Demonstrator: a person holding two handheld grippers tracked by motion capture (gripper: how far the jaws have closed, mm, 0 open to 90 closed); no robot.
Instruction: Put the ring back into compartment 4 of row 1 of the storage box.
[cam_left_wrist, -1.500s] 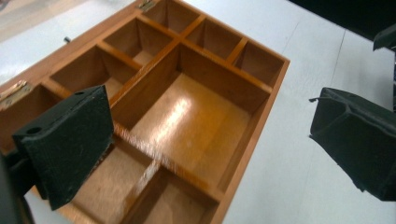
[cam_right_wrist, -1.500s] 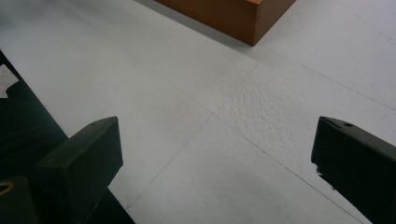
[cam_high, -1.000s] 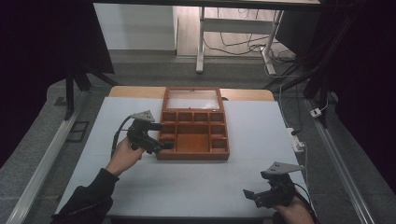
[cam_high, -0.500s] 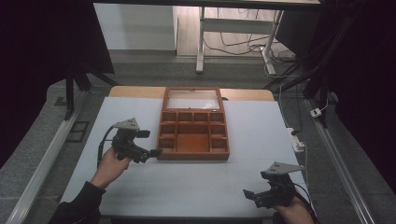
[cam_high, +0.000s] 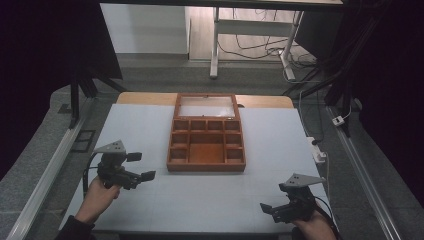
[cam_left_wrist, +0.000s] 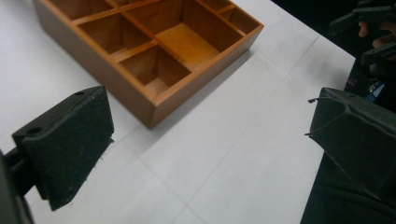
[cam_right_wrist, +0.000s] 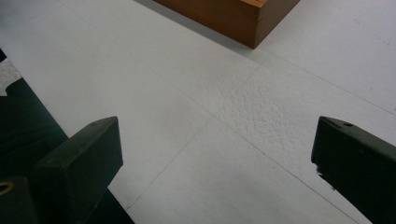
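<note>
Table (cam_high: 210, 200) pale grey — box (cam_high: 206, 152) mid-surface

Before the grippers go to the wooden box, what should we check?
1. Left gripper open: ok, jaws spread wide.
2. Right gripper open: ok, nothing held.
3. Wooden box lid open: ok, it lies back behind the compartments.
4. Compartments free: ok for those in view, which look empty.
5. Table between grippers and box bare: ok.
6. Box sitting flat: ok in the left gripper view.
</note>
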